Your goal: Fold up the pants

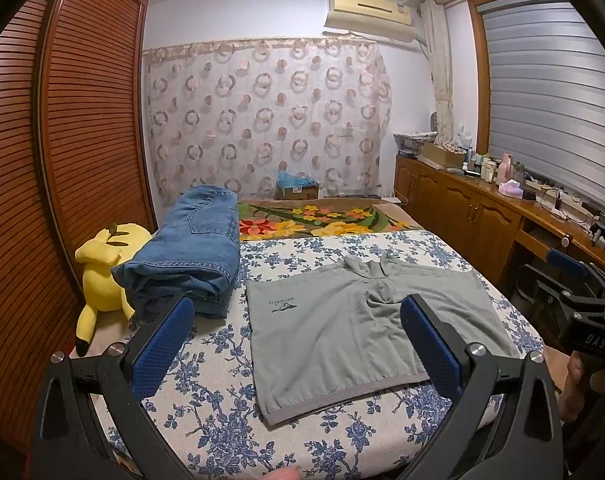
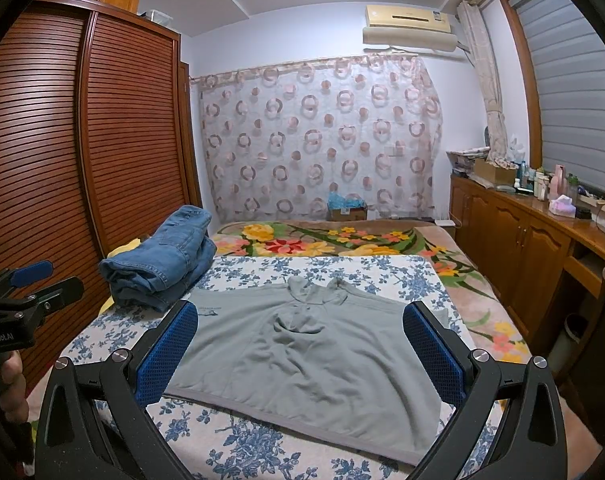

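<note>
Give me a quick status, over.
Left gripper open, right gripper open, both empty. Grey pants flat on bed, unfolded. Jeans stacked aside, clear.

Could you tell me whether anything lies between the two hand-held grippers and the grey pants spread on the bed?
Nothing visible does. The grey fabric pants lie flat and uncovered; the folded blue jeans sit apart at their far-left corner.

Shorts (image 1: pixel 354 320) flat on bed (image 1: pixel 382 440), folded jeans (image 1: pixel 190 256) left behind.
</note>
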